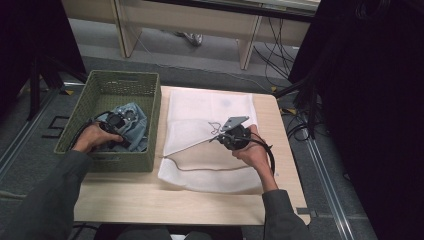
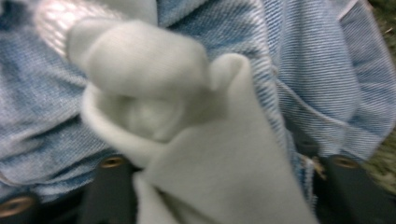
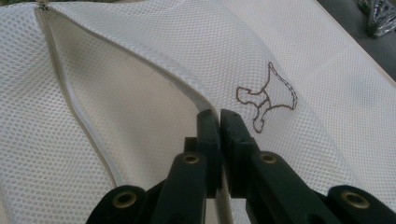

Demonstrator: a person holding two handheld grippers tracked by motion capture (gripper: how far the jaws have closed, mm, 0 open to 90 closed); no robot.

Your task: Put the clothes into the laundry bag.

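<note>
A white mesh laundry bag (image 1: 200, 170) with a brown embroidered mark (image 3: 266, 95) lies on the wooden table (image 1: 150, 200). My right gripper (image 1: 219, 138) (image 3: 219, 116) is shut on the bag's zipper edge (image 3: 140, 58), lifting it so the mouth gapes. My left gripper (image 1: 117, 122) is down in the green woven basket (image 1: 156, 107), over blue denim clothing (image 1: 137, 120) (image 2: 317, 70). In the left gripper view a soft white cloth (image 2: 154, 70) lies bunched between the jaws, which stand wide apart either side of it.
The basket sits at the table's left edge, touching the bag's left side. Bare wood runs along the front of the table. Cables (image 1: 300, 125) and black stands crowd the floor on the right.
</note>
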